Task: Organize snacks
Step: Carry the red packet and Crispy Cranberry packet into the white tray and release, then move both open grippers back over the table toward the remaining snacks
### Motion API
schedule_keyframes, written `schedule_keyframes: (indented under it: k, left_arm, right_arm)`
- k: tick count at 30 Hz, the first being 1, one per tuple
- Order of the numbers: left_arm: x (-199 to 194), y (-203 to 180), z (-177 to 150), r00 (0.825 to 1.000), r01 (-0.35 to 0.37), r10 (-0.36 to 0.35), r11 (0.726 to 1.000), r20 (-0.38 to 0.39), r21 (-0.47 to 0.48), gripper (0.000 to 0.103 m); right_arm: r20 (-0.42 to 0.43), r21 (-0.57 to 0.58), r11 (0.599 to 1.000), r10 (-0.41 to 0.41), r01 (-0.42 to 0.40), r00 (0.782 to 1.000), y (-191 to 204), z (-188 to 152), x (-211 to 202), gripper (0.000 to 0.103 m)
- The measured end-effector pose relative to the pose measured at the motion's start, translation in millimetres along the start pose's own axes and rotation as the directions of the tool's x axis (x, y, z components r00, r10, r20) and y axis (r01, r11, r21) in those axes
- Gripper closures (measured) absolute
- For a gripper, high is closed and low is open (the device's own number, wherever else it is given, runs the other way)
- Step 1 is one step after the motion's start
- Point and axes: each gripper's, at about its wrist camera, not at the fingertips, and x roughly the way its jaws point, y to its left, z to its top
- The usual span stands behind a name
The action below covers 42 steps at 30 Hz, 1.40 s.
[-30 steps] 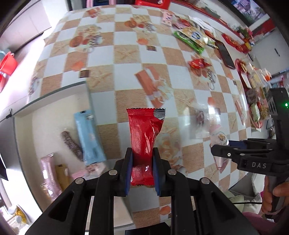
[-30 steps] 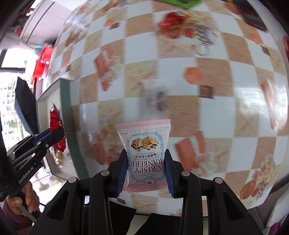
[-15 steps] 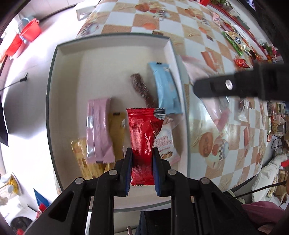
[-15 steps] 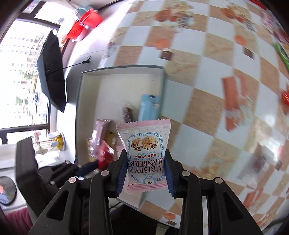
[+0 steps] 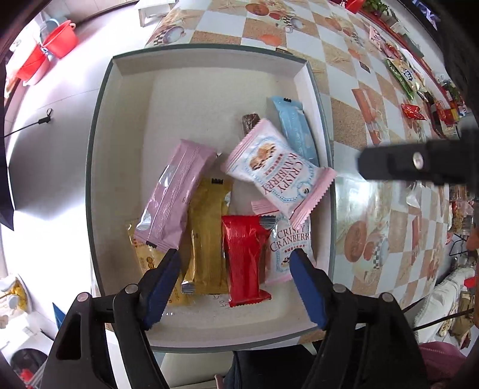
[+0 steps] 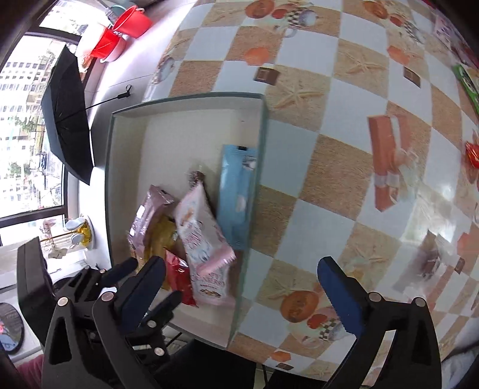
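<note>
Around your work, the checkered tablecloth [image 6: 338, 167] carried the box [image 5: 98, 167] at its near corner, and more loose snacks [image 5: 404, 74] lay along the far edge of the table, well apart from the box. Red buckets [image 6: 125, 27] stood on the floor beyond the table, and a black umbrella [image 6: 66, 119] leaned by the window.

Inside the box, the red packet [image 5: 244, 257] lay flat on the heap, just beside a yellow packet [image 5: 208, 236] on one side and a cranberry packet [image 5: 292, 248] on the other. A second cranberry packet [image 5: 278, 170] was tilted across the pile, its lower corner over the flat one and its upper end over a brown bar [image 5: 251, 121]. A pink packet [image 5: 176, 191] slanted over the yellow one, and a light blue packet [image 5: 295, 128] lay along the box's right wall.

Your left gripper [image 5: 235, 285] pointed straight down over the near end of the box. Its jaws were opening, spread to either side of the red packet, with the blue pads clear of it. From that view, one finger of your right gripper [image 6: 242, 287] crossed in front of the table to the right of the box, hiding some of the cloth.

Your right gripper tilted steeply downward over the box's right wall and the cloth beside it. Its jaws were opening too, spread very wide, with nothing pinched between them; the tilted cranberry packet lay below and to their left, in the box.
</note>
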Motion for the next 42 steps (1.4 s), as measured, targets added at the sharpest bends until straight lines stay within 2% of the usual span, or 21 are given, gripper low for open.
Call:
schedule_keyframes:
  k: [8, 15, 18, 19, 29, 42]
  left_arm:
    - [-4.9, -40.0, 11.4, 1.0, 0.017, -0.019, 0.994, 0.012, 0.106, 0.025]
    - [-5.2, -67.7, 18.9, 1.0, 0.025, -0.024, 0.984, -0.005, 0.176, 0.025]
    - [-5.7, -79.1, 20.4, 1.0, 0.019, -0.017, 0.978, -0.008, 0.208, 0.025]
    - [-5.4, -83.8, 21.1, 1.0, 0.015, -0.014, 0.975, -0.009, 0.22, 0.025]
    - [-5.6, -138.0, 21.5, 1.0, 0.003, 0.006, 0.942, -0.026, 0.336, 0.025]
    - [7.7, -207.2, 18.8, 0.998, 0.009, 0.019, 0.903, -0.061, 0.43, 0.025]
  right_arm:
    - [-0.035, 0.214, 0.973, -0.08, 0.086, 0.996, -92.6, -53.8, 1.9, 0.001]
    - [-0.089, 0.411, 0.903, -0.099, 0.127, 0.991, -168.7, -112.4, 8.9, 0.001]
    - [-0.108, 0.475, 0.871, -0.078, 0.12, 0.991, -188.6, -127.9, 14.1, 0.001]
    - [-0.111, 0.492, 0.863, -0.073, 0.118, 0.991, -182.2, -127.9, 17.5, 0.001]
    - [-0.107, 0.551, 0.829, -0.04, 0.092, 0.993, -218.6, -154.4, 23.7, 0.001]
    - [-0.111, 0.611, 0.781, -0.079, 0.131, 0.991, -294.7, -211.9, 23.9, 0.001]
